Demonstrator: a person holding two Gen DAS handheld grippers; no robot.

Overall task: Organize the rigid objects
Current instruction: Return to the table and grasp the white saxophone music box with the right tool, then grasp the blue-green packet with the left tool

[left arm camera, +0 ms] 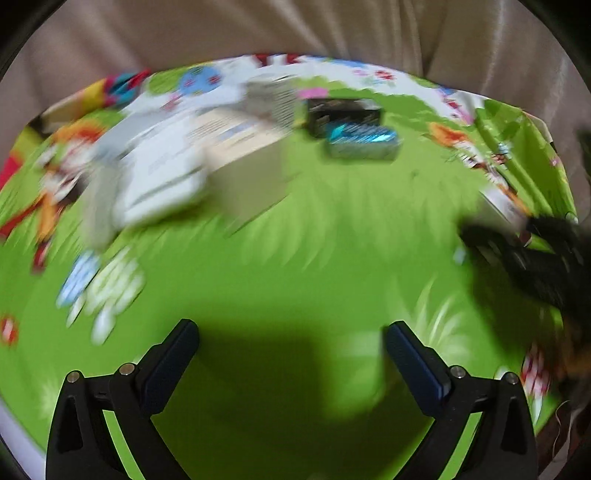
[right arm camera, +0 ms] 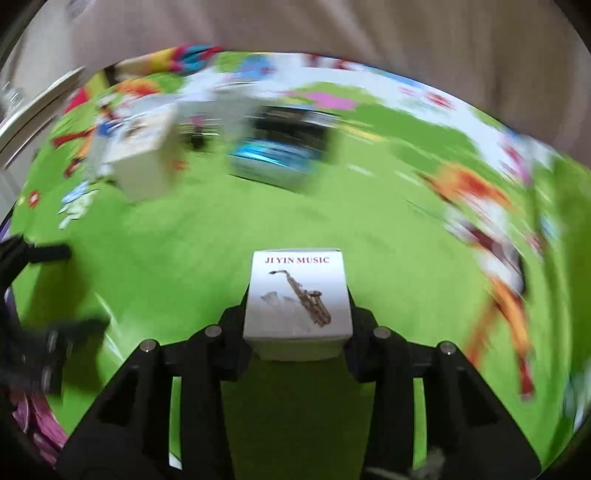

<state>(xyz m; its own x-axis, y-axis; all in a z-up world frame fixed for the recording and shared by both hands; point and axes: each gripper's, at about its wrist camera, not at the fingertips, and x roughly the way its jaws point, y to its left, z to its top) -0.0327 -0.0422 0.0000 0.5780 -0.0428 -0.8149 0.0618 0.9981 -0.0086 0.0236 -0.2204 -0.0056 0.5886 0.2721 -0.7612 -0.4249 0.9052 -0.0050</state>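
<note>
Right tongs (right arm camera: 297,295): my right tongs are closed on a small white box (right arm camera: 297,295); the two black jaws press on its left and right sides, and it sits between them above the green cloth (right arm camera: 295,210).
White box: the top face shows the words "JI YIN MUSIC" in red and a drawing of a saxophone. It is upright in my grip, the printed face turned to the camera.
Left tongs (left arm camera: 291,354): my left tongs are wide open and hold nothing. Between the two dark blue pads (left arm camera: 170,365) I see only the green cloth and a dark shadow.
Surface: it is covered with a bright green cloth with cartoon figures and flowers printed on it. Behind it hangs a beige curtain (left arm camera: 295,26).
Other boxes, far side: in the left wrist view a pale cardboard box (left arm camera: 247,166) stands at the left of centre, with a white blurred thing (left arm camera: 159,184) just beside it on the left. To the right of them lie a shiny blue box (left arm camera: 364,142) and, touching it from behind, a black box (left arm camera: 343,110).
Other tongs in view: the left wrist view shows my right tongs as a dark blurred shape at the right edge (left arm camera: 535,258). The right wrist view shows my left tongs at the left edge (right arm camera: 33,295).
Sharpness: both views are much blurred away from the tongs, so I cannot read the print on the far boxes.
</note>
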